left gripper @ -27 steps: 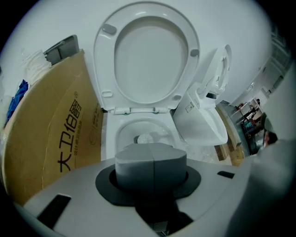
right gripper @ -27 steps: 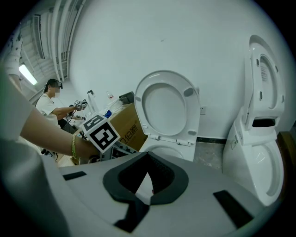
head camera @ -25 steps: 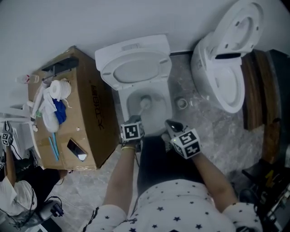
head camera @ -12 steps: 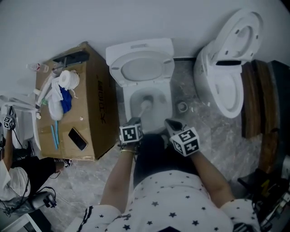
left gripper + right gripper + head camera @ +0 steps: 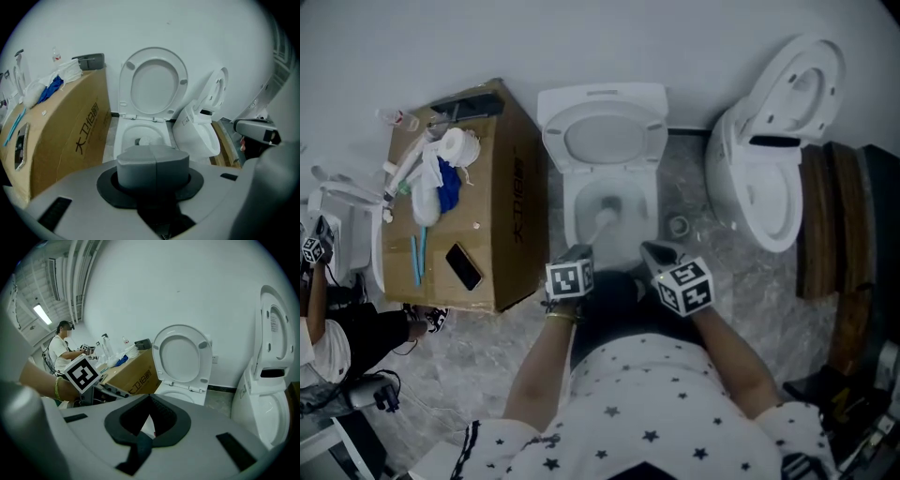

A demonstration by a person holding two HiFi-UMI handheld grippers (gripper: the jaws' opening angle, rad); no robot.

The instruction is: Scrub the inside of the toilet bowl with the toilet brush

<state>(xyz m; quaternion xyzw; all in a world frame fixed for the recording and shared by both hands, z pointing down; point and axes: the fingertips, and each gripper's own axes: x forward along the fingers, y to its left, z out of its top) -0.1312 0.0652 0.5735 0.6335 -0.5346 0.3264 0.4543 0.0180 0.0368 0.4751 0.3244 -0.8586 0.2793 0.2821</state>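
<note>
The white toilet (image 5: 569, 214) stands with lid and seat (image 5: 604, 139) raised; in the left gripper view its bowl rim (image 5: 119, 138) lies straight ahead. The white toilet brush (image 5: 604, 218) has its head down in the bowl, also visible as the brush head (image 5: 144, 140). Its handle runs back to my left gripper (image 5: 581, 251), whose grey pads (image 5: 136, 164) are pressed together, shut on the handle. My right gripper (image 5: 652, 253) hovers beside it at the bowl's front right, apart from the brush. In its own view the right gripper (image 5: 149, 420) is open with nothing between its pads.
A cardboard box (image 5: 508, 220) stands against the toilet's left side, with a phone (image 5: 464, 267), cloths (image 5: 441, 178) and bottles on top. A second toilet (image 5: 759, 178) stands at the right, wooden planks (image 5: 825, 216) beyond it. A floor drain (image 5: 678, 225) lies between. A person (image 5: 319, 347) sits far left.
The head view has shifted, so toilet and box now sit further right in frame. Both grippers and the brush keep nearly the same place at the bowl.
</note>
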